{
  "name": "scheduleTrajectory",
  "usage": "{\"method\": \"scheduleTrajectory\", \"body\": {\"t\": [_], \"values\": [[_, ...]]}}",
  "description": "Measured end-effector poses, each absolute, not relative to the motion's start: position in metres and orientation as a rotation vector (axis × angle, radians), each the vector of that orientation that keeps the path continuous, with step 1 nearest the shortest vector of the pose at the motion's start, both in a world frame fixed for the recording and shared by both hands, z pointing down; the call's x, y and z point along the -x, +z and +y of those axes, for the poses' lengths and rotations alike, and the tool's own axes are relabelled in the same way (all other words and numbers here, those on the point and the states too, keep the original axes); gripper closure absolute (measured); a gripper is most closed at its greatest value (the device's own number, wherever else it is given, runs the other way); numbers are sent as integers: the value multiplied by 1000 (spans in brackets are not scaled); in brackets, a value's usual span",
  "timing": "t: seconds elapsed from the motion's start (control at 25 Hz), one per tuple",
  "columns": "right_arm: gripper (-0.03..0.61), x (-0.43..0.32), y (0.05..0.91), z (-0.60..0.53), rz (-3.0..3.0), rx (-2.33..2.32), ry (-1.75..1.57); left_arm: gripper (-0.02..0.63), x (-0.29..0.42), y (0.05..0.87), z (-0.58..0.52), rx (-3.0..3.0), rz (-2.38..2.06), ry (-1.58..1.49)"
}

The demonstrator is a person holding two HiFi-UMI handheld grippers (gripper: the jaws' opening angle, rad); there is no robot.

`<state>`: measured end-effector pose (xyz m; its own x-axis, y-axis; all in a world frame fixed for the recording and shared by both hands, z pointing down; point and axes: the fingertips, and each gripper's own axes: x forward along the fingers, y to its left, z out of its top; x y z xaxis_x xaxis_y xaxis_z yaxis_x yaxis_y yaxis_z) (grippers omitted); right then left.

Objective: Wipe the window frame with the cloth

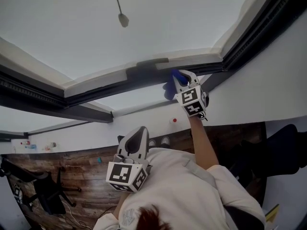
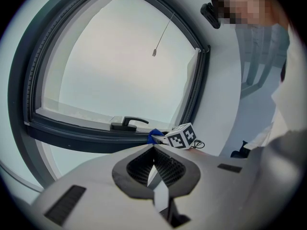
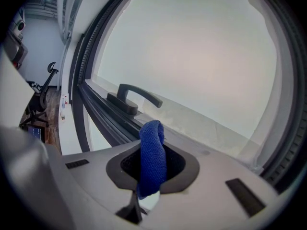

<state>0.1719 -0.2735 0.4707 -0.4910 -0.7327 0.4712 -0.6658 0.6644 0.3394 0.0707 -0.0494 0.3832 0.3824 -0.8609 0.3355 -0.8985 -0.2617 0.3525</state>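
Observation:
My right gripper (image 1: 179, 76) is shut on a folded blue cloth (image 1: 169, 88) and holds it against the dark window frame (image 1: 108, 89), just right of the window handle (image 1: 151, 63). In the right gripper view the cloth (image 3: 152, 152) stands up between the jaws, with the handle (image 3: 136, 97) and the frame rail (image 3: 98, 113) close ahead. My left gripper (image 1: 141, 131) hangs low near the person's chest, shut with nothing in it. Its own view shows its jaws meeting (image 2: 154, 148), and beyond them the right gripper's marker cube (image 2: 182, 136) and the cloth (image 2: 154, 136) at the frame (image 2: 72, 137).
A pull cord (image 1: 123, 18) dangles in front of the pane. The frame's right upright (image 2: 195, 87) meets a white wall (image 1: 268, 75). Below lie a wooden floor (image 1: 81, 171), a black office chair (image 1: 45, 191) and a pair of shoes (image 1: 159, 142).

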Motion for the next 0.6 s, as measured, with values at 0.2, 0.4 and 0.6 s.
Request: {"method": "scheduleTrajectory", "body": {"t": [0.2, 0.4, 0.6], "values": [[531, -184, 472, -279, -2277, -1101, -136, 609, -75, 385, -52, -2161, -1507, 101], [529, -194, 470, -281, -2273, -1107, -139, 609, -83, 386, -54, -2162, -1504, 93], [529, -207, 470, -284, -2277, -1120, -140, 609, -92, 390, -55, -2158, -1510, 81]]}}
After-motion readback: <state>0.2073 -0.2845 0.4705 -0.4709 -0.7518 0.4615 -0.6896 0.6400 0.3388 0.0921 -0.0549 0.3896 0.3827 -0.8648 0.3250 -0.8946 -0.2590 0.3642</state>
